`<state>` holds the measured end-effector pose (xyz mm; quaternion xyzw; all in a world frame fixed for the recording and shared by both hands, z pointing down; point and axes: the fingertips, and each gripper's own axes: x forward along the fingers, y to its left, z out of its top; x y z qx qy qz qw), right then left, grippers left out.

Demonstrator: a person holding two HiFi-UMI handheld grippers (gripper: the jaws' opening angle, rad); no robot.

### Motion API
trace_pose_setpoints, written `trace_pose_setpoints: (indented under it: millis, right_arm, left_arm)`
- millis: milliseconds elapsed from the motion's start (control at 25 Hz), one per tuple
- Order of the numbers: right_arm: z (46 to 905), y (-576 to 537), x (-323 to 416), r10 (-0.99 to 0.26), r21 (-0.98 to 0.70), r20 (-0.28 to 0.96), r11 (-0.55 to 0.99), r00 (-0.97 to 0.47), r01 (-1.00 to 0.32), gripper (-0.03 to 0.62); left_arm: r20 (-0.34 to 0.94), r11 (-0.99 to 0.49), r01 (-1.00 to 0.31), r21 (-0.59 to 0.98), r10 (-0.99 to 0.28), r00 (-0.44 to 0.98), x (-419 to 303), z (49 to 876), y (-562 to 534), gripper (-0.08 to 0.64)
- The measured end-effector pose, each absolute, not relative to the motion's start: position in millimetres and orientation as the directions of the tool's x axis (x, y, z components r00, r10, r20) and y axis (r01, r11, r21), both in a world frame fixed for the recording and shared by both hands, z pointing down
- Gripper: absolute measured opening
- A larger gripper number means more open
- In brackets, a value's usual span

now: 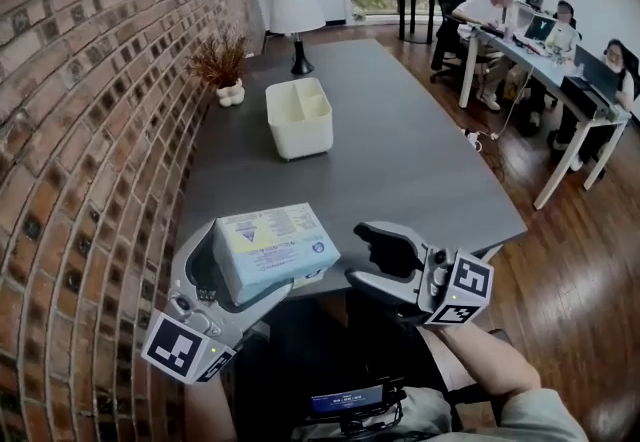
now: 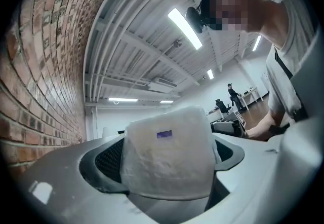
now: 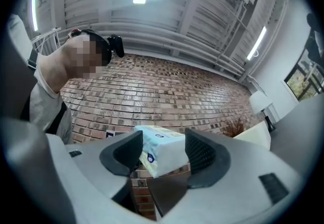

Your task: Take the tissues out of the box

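A soft pale-blue tissue pack (image 1: 272, 248) is held in the air at the lower left, off the near edge of the table, with my left gripper (image 1: 258, 278) shut on it. In the left gripper view the pack's white end (image 2: 169, 159) fills the gap between the jaws. Just right of the pack, my right gripper (image 1: 372, 258) stands open with its jaws pointing at it and nothing between them. The right gripper view shows the pack (image 3: 161, 151) beyond the open jaws, apart from them. A white compartmented box (image 1: 298, 117) stands on the grey table (image 1: 400, 170).
A brick wall (image 1: 90, 130) runs along the left. A white lamp (image 1: 297, 25) and a dried plant (image 1: 222, 65) stand at the table's far end. People sit at desks (image 1: 560, 60) to the right, across the wooden floor.
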<state>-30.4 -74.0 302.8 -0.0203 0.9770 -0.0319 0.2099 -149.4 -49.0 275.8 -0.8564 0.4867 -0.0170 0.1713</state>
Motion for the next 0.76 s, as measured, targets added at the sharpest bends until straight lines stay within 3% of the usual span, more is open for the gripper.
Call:
trace_pose_setpoints:
  millis: [760]
  right_arm:
    - [297.0,-67.8,-33.2,-0.033,-0.042,-0.403,0.999,-0.915,-0.017,0.270]
  left_arm:
    - [-0.121,-0.453,-0.831,-0.324,-0.851,0.511,-152.3,276.8,-48.8,0.500]
